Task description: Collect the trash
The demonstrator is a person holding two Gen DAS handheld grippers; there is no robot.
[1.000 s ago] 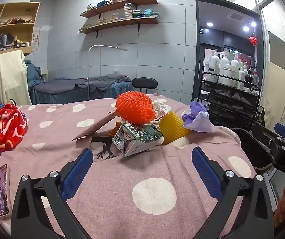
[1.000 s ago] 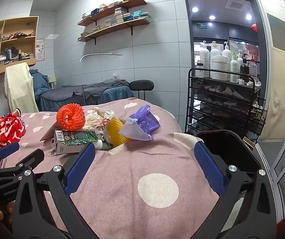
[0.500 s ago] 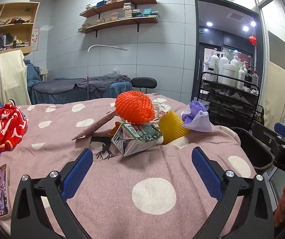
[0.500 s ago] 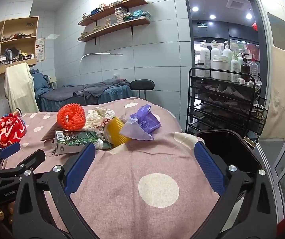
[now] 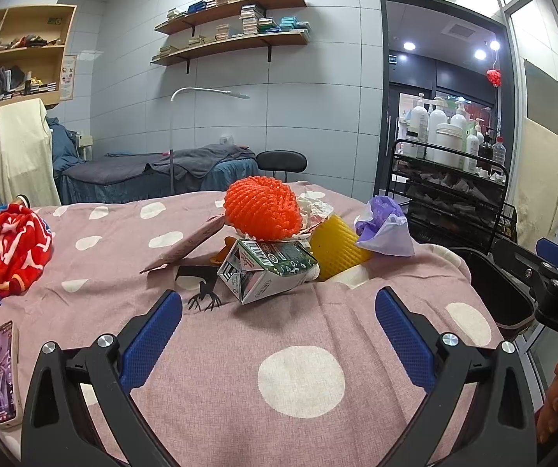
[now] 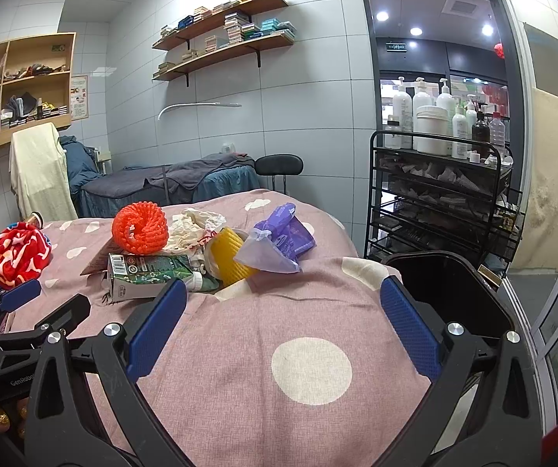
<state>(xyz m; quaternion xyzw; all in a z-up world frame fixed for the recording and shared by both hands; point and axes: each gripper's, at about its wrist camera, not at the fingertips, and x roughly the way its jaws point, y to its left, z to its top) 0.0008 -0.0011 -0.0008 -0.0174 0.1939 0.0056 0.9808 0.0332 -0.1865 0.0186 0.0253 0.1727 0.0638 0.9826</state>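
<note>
1. Trash sits heaped on the pink polka-dot bedspread [image 5: 302,381], toward the far right of the bed: an orange foam net [image 5: 262,209] rests on top of a green-and-white carton [image 5: 267,270], with crumpled white paper [image 6: 195,227] behind it.
2. Just right of the carton lies a yellow foam net [image 5: 335,249], and touching that on its right a purple plastic bag [image 5: 386,225].
3. A brown card flap [image 5: 189,247] leans out to the left of the heap.
4. Left gripper [image 5: 279,330] hovers on the near side of the carton, jaws spread wide, nothing between them.
5. Right gripper [image 6: 282,325] is likewise spread wide and empty, above the bedspread near the yellow net and bag.
6. A black bin [image 6: 454,292] stands off the bed's right edge, in front of a black wire trolley [image 6: 438,202].
7. A red patterned cloth [image 5: 6,245] and a phone [image 5: 4,373] lie at the left of the bed.
</note>
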